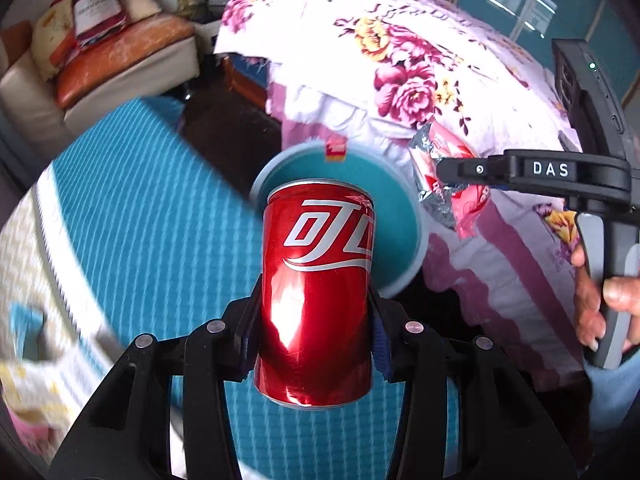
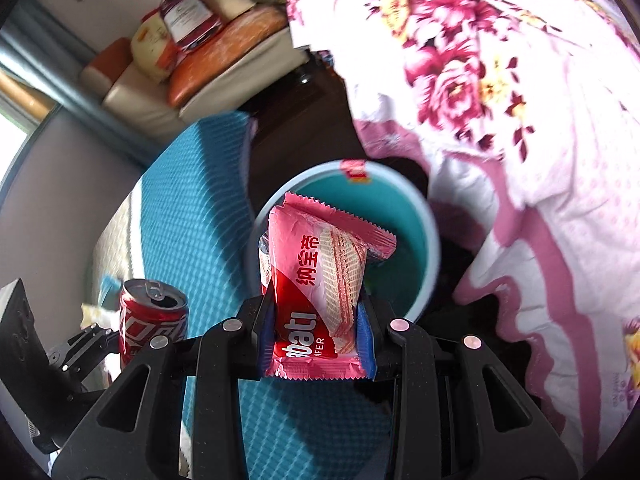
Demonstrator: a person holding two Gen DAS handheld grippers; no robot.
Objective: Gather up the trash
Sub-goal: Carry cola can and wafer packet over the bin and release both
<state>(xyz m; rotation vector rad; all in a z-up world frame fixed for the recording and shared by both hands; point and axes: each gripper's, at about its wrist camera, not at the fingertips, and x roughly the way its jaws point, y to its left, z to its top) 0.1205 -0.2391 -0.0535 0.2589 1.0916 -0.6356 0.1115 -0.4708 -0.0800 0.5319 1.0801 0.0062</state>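
Observation:
My left gripper (image 1: 316,320) is shut on a red soda can (image 1: 316,280), held upright above the blue mat, just in front of a round teal trash bin (image 1: 396,208). The can (image 2: 154,320) also shows in the right wrist view at the lower left, its top opened. My right gripper (image 2: 318,320) is shut on a pink-red wafer wrapper (image 2: 320,280), held over the near rim of the bin (image 2: 400,220). In the left wrist view the right gripper (image 1: 452,176) holds the wrapper (image 1: 436,172) right of the bin.
A bed with a floral pink-and-white cover (image 1: 420,72) stands right of the bin. A blue ribbed mat (image 1: 140,208) covers the floor. A sofa with orange cushions (image 1: 120,52) stands at the back left. Crumpled paper (image 1: 36,380) lies at the lower left.

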